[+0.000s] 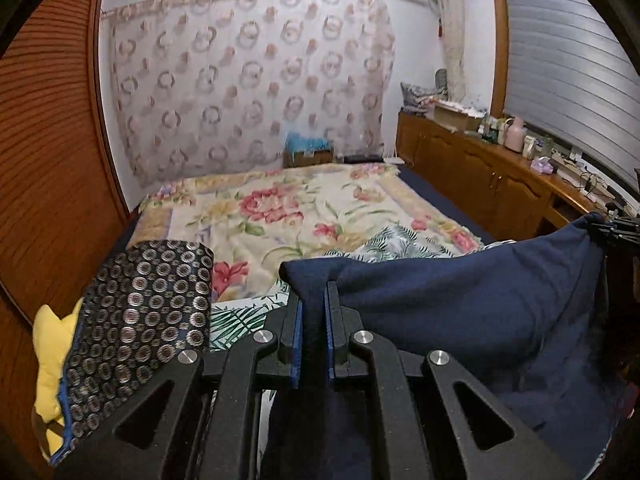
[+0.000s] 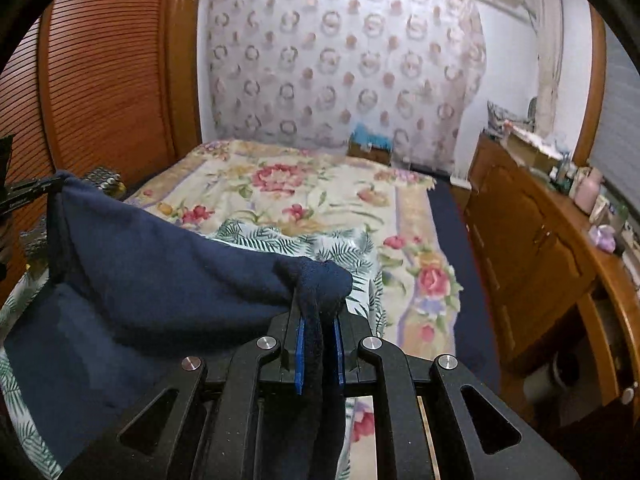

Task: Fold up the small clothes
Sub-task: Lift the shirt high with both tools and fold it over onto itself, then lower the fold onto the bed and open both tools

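- Bedroom first: a bed point(image 1: 280, 208) under a floral blanket fills the middle, with a ring-patterned curtain point(image 1: 248, 80) at 12 o'clock and a wooden sideboard point(image 1: 480, 176) at 3 o'clock.
- Stretched between both claws above the bed's near end hangs the navy fleece garment point(image 1: 460, 312), sagging in the middle, thick and soft, over a fern-print cloth point(image 2: 304, 244).
- Left claw point(image 1: 314, 300) is clamped on one top corner; right claw point(image 2: 320, 312) is pinched shut on the other.
- Likely step: carrying it to be laid out flat. Next calls for lowering both corners evenly, keeping the top edge taut.
- At 9 o'clock lies a ring-patterned dark cloth point(image 1: 148, 300).
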Demonstrator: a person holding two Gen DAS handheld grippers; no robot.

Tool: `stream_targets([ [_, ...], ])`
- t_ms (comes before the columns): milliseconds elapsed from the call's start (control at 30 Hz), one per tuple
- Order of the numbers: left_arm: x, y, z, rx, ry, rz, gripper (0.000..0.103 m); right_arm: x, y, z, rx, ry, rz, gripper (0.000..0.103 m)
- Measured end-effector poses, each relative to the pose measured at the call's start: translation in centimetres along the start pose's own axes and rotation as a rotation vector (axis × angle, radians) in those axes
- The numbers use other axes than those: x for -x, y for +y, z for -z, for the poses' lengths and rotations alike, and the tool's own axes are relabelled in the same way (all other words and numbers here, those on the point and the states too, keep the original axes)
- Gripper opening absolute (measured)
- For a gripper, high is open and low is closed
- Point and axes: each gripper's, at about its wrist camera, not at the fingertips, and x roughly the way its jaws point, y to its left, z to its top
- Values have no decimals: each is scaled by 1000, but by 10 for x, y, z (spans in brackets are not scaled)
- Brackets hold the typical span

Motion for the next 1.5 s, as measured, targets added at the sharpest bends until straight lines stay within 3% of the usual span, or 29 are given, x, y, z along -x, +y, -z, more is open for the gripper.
stream_targets([
  [267,-45,0,4,-11,65,19,10,-59,-17,1,-53,83,-23,11],
  [667,-62,4,4,0,80,35,13,-73,-12,2,-55,121,-28,14],
  [733,-56,5,5,3,65,37,19,-74,-11,3,-58,127,-24,17],
  [800,-47,8,6,15,47,59,37,-68,-10,3,-65,129,6,22],
  [900,-38,8,9,22,40,79,47,-68,-12,3,-76,110,33,36],
  [967,-34,5,14,9,52,91,55,-63,-12,5,-91,95,34,53],
  [1000,-33,4,16,2,58,93,64,-62,-13,7,-98,91,34,56],
  [1067,-27,1,24,-8,61,91,73,-53,-10,11,-102,81,33,57],
  [1500,5,-9,74,-32,126,56,75,42,-4,78,-178,51,16,57],
])
